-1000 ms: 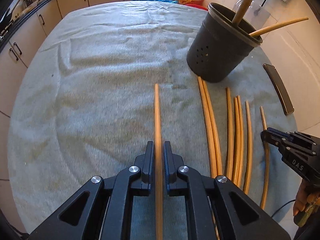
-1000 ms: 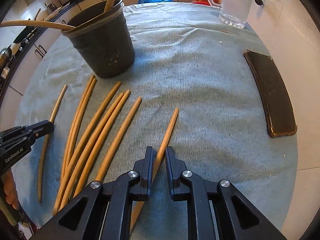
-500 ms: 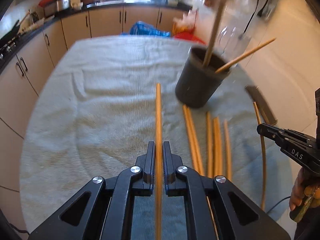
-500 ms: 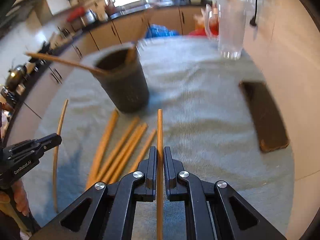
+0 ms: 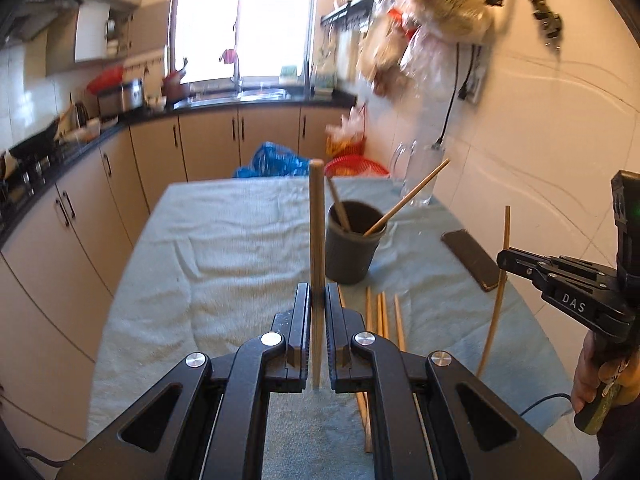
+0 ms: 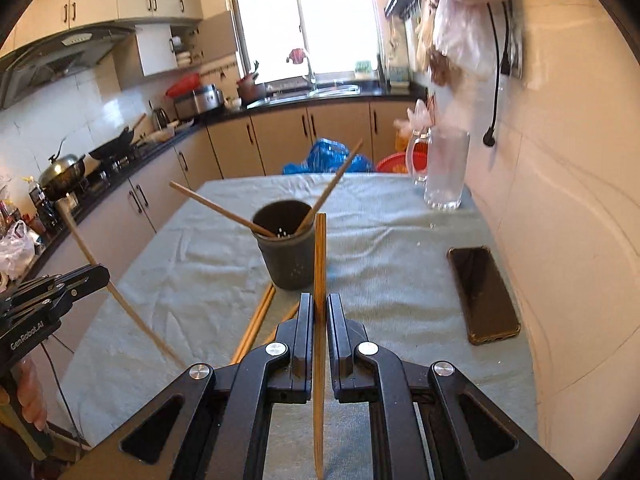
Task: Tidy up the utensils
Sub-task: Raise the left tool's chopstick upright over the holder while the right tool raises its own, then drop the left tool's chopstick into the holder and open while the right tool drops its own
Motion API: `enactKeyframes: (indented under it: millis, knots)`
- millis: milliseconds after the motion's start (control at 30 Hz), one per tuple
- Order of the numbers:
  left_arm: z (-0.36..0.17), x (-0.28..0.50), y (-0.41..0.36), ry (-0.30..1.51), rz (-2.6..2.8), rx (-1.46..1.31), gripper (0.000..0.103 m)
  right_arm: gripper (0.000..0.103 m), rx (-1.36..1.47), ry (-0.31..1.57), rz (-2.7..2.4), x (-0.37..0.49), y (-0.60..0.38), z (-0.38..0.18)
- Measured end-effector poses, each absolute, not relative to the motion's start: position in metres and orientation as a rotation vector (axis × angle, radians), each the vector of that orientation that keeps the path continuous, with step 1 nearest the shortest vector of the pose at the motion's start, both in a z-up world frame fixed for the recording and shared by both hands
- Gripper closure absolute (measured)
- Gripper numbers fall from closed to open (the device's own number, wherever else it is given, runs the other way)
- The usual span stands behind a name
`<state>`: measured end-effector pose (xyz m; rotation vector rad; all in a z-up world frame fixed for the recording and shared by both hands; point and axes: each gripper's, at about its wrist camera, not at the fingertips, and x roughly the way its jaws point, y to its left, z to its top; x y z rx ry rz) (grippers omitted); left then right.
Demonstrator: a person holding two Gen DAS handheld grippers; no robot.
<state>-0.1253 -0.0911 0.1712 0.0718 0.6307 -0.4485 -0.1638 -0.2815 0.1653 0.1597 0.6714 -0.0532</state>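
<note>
My left gripper (image 5: 317,300) is shut on a wooden chopstick (image 5: 315,220) that points forward and up above the towel. My right gripper (image 6: 319,308) is shut on another chopstick (image 6: 320,264), also lifted. Each gripper shows in the other's view, the right one (image 5: 505,258) with its chopstick (image 5: 498,296), the left one (image 6: 105,274) with its chopstick (image 6: 120,296). The dark utensil cup (image 5: 350,246) stands ahead with two chopsticks (image 5: 404,202) in it; it also shows in the right wrist view (image 6: 289,252). Several chopsticks (image 5: 382,312) lie on the towel before the cup.
A grey towel (image 5: 224,256) covers the table. A phone (image 6: 482,292) lies at the right edge, near the wall. A glass pitcher (image 6: 444,168) stands at the far right corner. Kitchen cabinets (image 5: 80,240) run along the left and back.
Both grippers have risen and tilted up, lifting their chopsticks off the towel. The right gripper, open around its chopstick a second ago, is now shut on it.
</note>
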Motion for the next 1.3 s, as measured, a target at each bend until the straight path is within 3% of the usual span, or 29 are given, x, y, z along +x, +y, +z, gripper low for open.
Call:
enactKeyframes:
  millis: [300,867,1300]
  knots:
    - [0.199,-0.129,-0.099,0.597,-0.514,0.041,0.097,0.096,0.183,0.61,-0.057,-0.166,-0.285,0.185]
    - [0.27,-0.057,-0.151,0.445,-0.499,0.017,0.097,0.096,0.302,0.392,-0.048,-0.096,-0.303,0.254]
    - [0.253,0.01,-0.188,0.485,-0.445,0.054,0.097,0.096,0.378,0.297,-0.143,-0.021,-0.319,0.248]
